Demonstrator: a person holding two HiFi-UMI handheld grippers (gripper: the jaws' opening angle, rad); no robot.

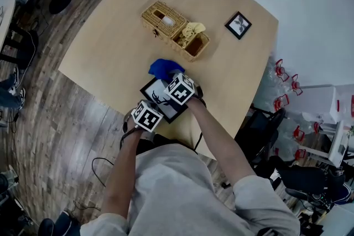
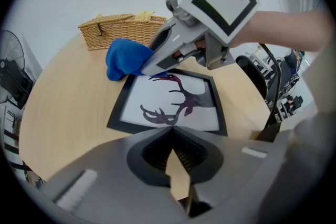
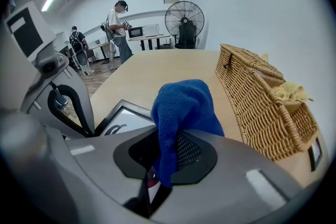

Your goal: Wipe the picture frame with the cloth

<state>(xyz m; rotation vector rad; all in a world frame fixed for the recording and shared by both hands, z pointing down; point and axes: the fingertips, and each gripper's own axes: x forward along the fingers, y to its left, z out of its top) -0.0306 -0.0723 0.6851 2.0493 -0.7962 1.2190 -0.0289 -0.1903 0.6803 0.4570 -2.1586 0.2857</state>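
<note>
In the head view, a picture frame with a deer silhouette is seen lying flat just below centre, near the lower edge of a pale wooden table. The left gripper is set at its near edge. The right gripper is held over its far part, with a blue cloth bunched at the frame's upper corner. A wicker basket with a yellow rag in it and a small framed picture at upper right stand well apart from the work. Plank flooring is shown on the left and a white wall above. In the left gripper view, that gripper's jaws are drawn together on nothing, tips at the frame's near rim. Contact cannot be confirmed, but the frame is probably being steadied against sliding. In the right gripper view, the jaws are clamped on a fold of the cloth. The bulk is pushed out past the tips, presumably so that soft fabric and not the jaws meets the glass. A standing fan, strip lights and two people at upper left are seen behind.
</note>
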